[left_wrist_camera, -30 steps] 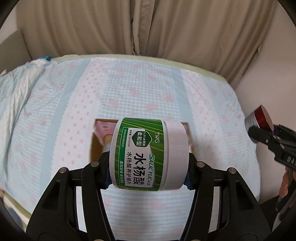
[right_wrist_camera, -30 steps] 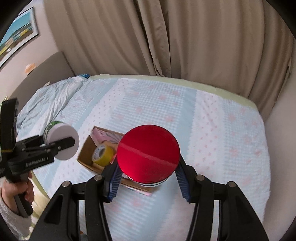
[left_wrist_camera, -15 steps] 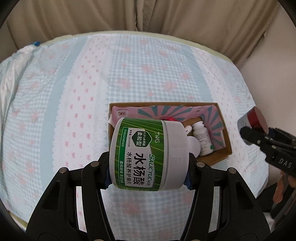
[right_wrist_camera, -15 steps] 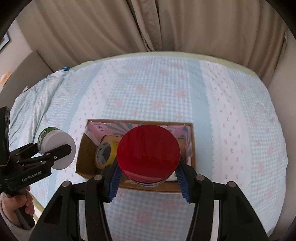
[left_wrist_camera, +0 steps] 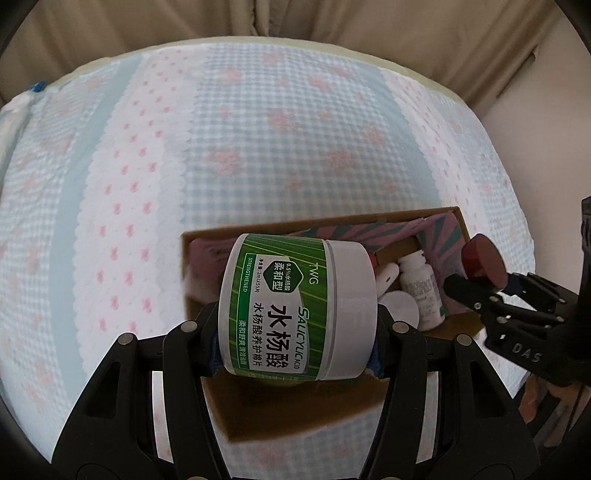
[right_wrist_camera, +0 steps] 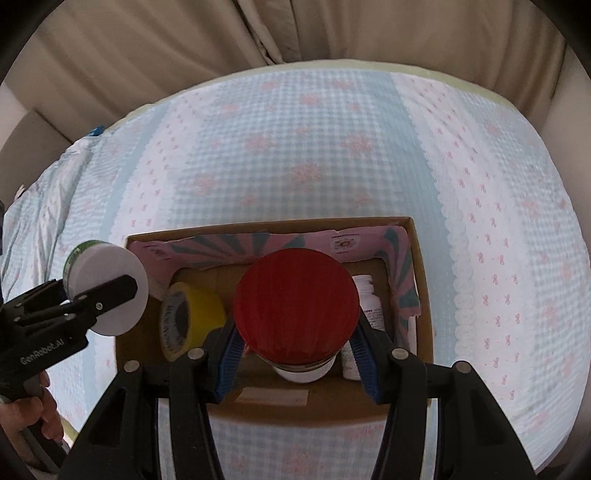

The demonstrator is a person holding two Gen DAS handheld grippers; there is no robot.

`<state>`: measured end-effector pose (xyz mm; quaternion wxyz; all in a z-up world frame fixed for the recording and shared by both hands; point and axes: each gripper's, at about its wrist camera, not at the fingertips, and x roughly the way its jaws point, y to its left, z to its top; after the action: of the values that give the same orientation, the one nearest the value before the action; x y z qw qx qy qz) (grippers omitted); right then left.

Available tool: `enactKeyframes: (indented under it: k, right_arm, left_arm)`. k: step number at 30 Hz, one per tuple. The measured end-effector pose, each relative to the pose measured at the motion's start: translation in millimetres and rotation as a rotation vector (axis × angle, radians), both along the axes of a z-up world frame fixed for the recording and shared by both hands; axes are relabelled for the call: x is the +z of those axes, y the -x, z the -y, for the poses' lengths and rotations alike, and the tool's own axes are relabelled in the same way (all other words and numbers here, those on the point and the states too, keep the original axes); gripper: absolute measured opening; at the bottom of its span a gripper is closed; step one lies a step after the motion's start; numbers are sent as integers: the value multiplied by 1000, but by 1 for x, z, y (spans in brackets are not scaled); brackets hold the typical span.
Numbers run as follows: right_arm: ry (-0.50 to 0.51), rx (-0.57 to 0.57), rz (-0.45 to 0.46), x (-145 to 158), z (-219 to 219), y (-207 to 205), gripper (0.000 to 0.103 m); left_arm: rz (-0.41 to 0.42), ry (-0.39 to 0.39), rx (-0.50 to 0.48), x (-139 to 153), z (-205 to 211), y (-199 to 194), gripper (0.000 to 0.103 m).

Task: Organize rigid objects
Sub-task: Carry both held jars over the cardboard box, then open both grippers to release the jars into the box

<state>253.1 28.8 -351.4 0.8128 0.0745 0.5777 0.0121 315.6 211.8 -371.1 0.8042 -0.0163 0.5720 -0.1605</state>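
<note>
My left gripper (left_wrist_camera: pixel 295 336) is shut on a green-labelled jar with a white lid (left_wrist_camera: pixel 295 310), held on its side over the left end of a cardboard box (left_wrist_camera: pixel 288 417). The jar also shows in the right wrist view (right_wrist_camera: pixel 107 288). My right gripper (right_wrist_camera: pixel 297 354) is shut on a red-lidded jar (right_wrist_camera: pixel 297 306), held above the middle of the box (right_wrist_camera: pixel 417 236). The red lid also shows in the left wrist view (left_wrist_camera: pixel 484 258).
Inside the box are a yellow tape roll (right_wrist_camera: pixel 192 317), a white bottle (right_wrist_camera: pixel 369 306), white round items (left_wrist_camera: pixel 400 306) and pink patterned packaging (right_wrist_camera: pixel 236 247). The box sits on a bed with a blue checked sheet (right_wrist_camera: pixel 295 147). Beige curtains (right_wrist_camera: pixel 258 33) hang behind.
Both grippers have moved closer to the box and lower, each with its jar still held. The box now fills more of both views.
</note>
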Motion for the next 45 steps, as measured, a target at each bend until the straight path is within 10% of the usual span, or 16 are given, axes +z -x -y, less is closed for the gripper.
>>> enactKeyframes:
  k: [13, 17, 19, 21, 45]
  right_arm:
    - [-22, -93, -84, -51, 33, -28, 50]
    - [-54, -109, -109, -60, 39, -33, 59]
    - [-85, -124, -72, -54, 44, -31, 94]
    - [-73, -131, -31, -43, 47, -28, 102]
    - [-70, -93, 75, 69, 40, 47, 102]
  left_arm:
    - [-40, -38, -93, -33, 52, -25, 54]
    - [-27, 8, -103, -23, 53, -24, 103]
    - [-2, 7, -113, -15, 53, -20, 103]
    - [7, -14, -117, -10, 50, -16, 103]
    - [110, -45, 66, 97, 5, 81, 103]
